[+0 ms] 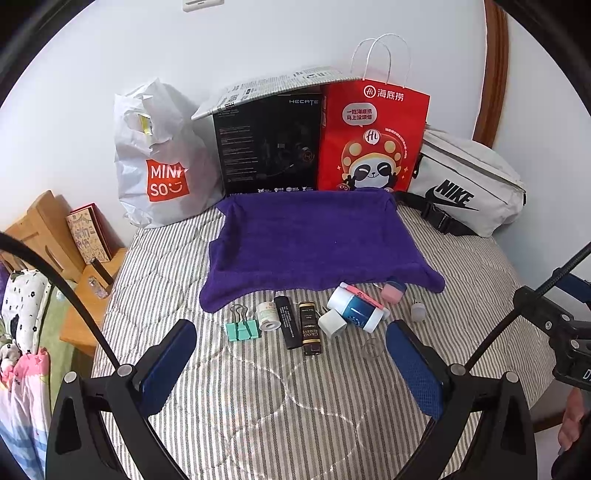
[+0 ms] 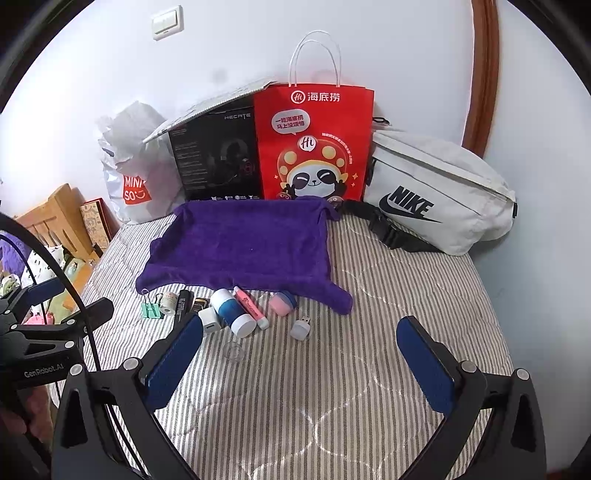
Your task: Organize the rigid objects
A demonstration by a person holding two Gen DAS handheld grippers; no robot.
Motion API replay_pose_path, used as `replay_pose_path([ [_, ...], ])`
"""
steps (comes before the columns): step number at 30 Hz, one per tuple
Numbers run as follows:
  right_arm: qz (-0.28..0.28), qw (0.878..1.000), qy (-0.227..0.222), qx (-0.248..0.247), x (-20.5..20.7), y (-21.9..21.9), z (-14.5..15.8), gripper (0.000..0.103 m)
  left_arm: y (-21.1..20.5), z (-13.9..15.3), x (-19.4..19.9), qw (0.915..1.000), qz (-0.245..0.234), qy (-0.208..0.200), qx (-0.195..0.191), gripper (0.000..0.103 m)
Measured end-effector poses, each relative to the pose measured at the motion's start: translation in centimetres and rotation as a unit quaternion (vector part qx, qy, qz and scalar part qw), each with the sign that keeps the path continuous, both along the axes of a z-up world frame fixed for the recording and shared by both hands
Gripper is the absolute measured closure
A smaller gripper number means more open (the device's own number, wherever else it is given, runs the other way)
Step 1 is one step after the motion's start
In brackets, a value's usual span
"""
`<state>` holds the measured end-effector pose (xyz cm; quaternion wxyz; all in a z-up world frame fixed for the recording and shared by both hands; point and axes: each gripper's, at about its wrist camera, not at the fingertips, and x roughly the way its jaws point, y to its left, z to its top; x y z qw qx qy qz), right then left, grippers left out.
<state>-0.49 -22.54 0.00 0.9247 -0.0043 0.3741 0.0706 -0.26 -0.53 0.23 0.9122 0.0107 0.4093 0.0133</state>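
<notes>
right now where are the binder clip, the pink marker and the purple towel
binder clip (image 1: 242, 329), left wrist view, green body
pink marker (image 2: 249, 307), right wrist view, mid barrel
purple towel (image 1: 310, 240), left wrist view, centre

- A white MINISO plastic bag (image 1: 159, 162) stands against the wall at about ten o'clock, crumpled at its top.
- A black HECATE box (image 1: 267, 144) stands just right of it, at eleven to twelve o'clock, with its grey printed flap raised.
- A red paper bag (image 1: 369, 136) with a panda print and white handles stands upright at twelve o'clock, touching the box.
- A white Nike waist bag (image 1: 465, 184) leans on the wall at two o'clock, with its black strap lying on the striped bedcover (image 1: 258, 406).
- A wooden bedside stand (image 1: 48, 229) with a patterned book (image 1: 86, 236) sits at nine o'clock.
- A light switch (image 2: 168, 22) is on the wall at eleven o'clock in the right wrist view.
</notes>
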Motion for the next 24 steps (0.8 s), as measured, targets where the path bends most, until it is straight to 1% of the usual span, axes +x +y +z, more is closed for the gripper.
replay_pose_path([
  [24, -0.003, 1.000, -0.001, 0.004, 0.23, -0.22, 0.05, 0.000, 0.11, -0.16, 0.34, 1.0000, -0.003, 0.004, 0.000, 0.000],
])
